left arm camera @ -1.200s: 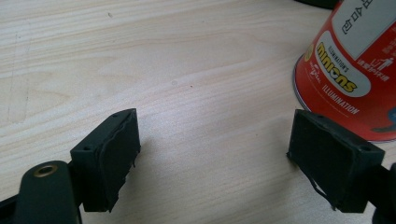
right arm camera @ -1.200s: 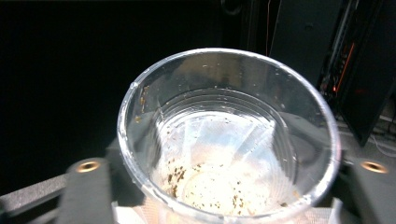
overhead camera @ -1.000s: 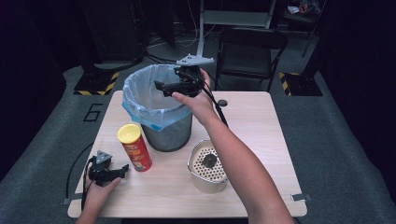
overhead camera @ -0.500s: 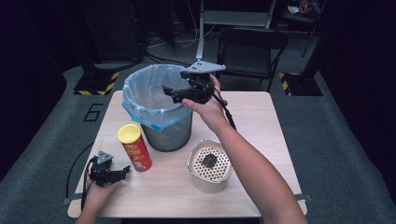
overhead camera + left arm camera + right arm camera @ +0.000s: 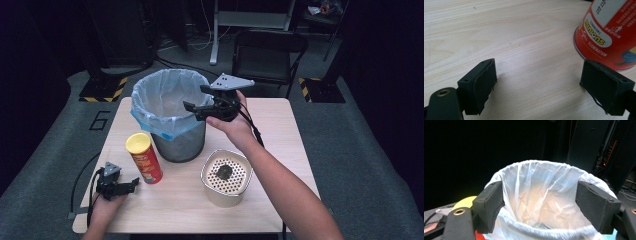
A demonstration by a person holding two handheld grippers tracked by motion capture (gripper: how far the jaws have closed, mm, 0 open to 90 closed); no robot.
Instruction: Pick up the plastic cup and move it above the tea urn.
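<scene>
Right gripper (image 5: 194,107): held above the near right rim of the bin, pointing left across its mouth; jaws apart with nothing between them, lately narrowing. Grey three-cornered plate on top; cable trailing down along the forearm.

Bin (image 5: 172,142): dark mesh waste bin, upright at the back left of the table (image 5: 280,130); lined with a pale blue bag (image 5: 165,97) folded over the rim. In the right gripper view, bag interior (image 5: 541,202) seen straight ahead between the two black jaws, white and crinkled.

Left gripper (image 5: 131,184): low at the near left corner of the table, held in a hand (image 5: 102,205); jaws wide, bare wood between them, gripping nothing.

Crisp can (image 5: 145,159): red tube with yellow lid, upright, just left of the bin and near the left gripper. In the left gripper view, lower part of the can (image 5: 609,32) just beyond the right-hand jaw; contact not discernible.

Perforated container (image 5: 226,179): cream, rounded-square, holed top, dark lump at centre; front of the bin, below the right forearm.
</scene>
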